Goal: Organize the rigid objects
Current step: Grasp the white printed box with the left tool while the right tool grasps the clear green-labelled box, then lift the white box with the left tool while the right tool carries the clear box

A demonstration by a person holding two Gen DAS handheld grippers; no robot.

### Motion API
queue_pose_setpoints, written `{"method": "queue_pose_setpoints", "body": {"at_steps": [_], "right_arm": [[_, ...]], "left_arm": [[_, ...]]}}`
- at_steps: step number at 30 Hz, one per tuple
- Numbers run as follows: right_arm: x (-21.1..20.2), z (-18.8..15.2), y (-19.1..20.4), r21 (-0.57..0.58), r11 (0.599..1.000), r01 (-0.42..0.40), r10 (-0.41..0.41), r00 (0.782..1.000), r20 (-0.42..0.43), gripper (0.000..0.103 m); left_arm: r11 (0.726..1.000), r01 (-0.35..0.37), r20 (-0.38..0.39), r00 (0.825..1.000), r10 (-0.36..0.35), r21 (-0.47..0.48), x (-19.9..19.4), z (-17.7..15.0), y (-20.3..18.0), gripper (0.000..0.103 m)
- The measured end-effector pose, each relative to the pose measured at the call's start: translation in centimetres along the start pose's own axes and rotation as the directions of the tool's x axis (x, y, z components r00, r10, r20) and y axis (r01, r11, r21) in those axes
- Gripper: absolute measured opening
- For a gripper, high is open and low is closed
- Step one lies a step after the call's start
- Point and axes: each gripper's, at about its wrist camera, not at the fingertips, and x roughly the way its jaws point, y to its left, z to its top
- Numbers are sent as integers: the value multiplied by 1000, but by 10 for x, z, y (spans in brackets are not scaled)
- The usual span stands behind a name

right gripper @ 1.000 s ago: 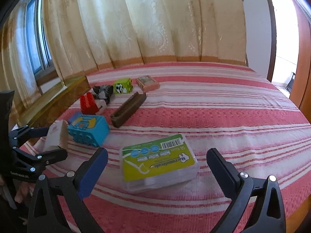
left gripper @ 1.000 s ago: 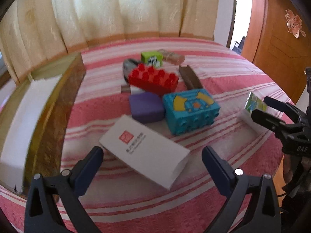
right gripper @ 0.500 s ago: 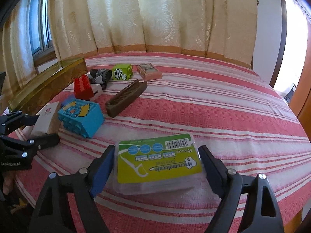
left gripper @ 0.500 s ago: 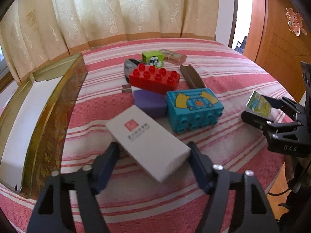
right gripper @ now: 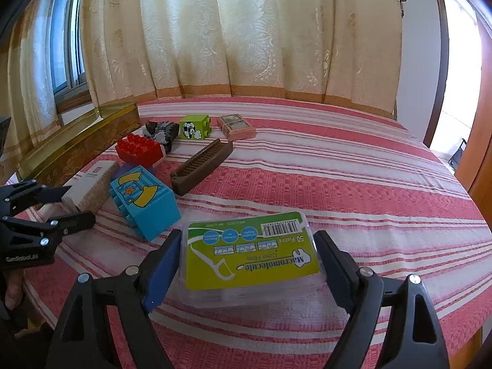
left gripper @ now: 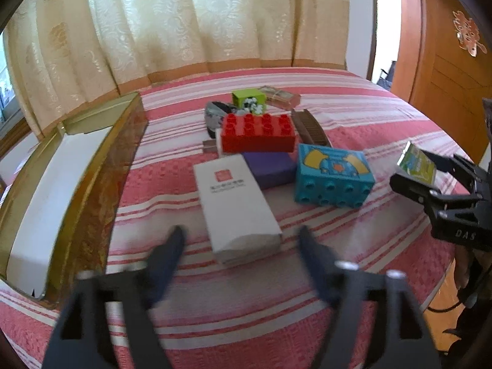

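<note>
A white carton (left gripper: 236, 206) lies on the striped cloth just ahead of my left gripper (left gripper: 241, 247). The jaws are open and blurred, standing off both sides of the carton's near end without touching it. My right gripper (right gripper: 247, 261) is shut on a clear floss-pick box with a green label (right gripper: 250, 253), both pads against its sides; the box also shows in the left wrist view (left gripper: 416, 164). Behind the carton sit a purple block (left gripper: 272, 169), a red brick (left gripper: 258, 133), a blue brick (left gripper: 333, 173) and a brown comb (left gripper: 310, 127).
A gold-rimmed open box with a white lining (left gripper: 52, 190) stands at the left. A green cube (left gripper: 249, 100), a grey toy (left gripper: 215, 113) and a small pink box (left gripper: 281, 97) lie at the back. Curtains hang behind. A wooden door (left gripper: 446, 61) is at the right.
My left gripper closed around the white carton, then opened and drew back; the carton now lies turned lengthwise. My right gripper closed onto the floss box.
</note>
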Motion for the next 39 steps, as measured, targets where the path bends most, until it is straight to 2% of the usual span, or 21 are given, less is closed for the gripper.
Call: {"method": "queue_pose_setpoints", "body": {"at_steps": [1,6,9,11,13,14,22,29,33,39], "right_arm": [[0,0,0,2,1000,-3,3,1000,1,86],[0,1,-1,15,1000,-13,13,1000,12,86],[-2,0,-2,18,1000,-15,15,1000,18,86],[-2,0,-3,19,1000,-16,15,1000,19,86],[-2,0,-2,19,1000,-16,15,1000,20,86],[-2,0,-3,19,1000,-15,15,1000,20,86],[-10,-4,0,9,1000,15,-16,996,87,86],[-18,-7,1,5,1000,27,-27,987,158,86],[-21,-9,1,5,1000,26,-26,984,179,86],[-23,-10,2,1,1000,26,-25,979,200,86]], "left_arm": [[1000,-4,4,1000,4,-2,-1,1,0,98],[999,-35,-29,999,35,-8,4,12,-5,98],[998,-51,-46,998,50,-35,11,19,-3,83],[997,-58,-50,997,56,-51,16,21,0,63],[997,-38,-72,997,33,-63,21,20,2,44],[997,-36,-62,998,32,-68,19,19,3,41],[994,-98,61,993,101,-42,0,16,-5,40],[986,-158,172,971,166,-59,-17,13,-7,40],[983,-171,210,961,182,-71,-22,12,-8,40],[981,-177,230,954,191,-81,-25,12,-7,40]]}}
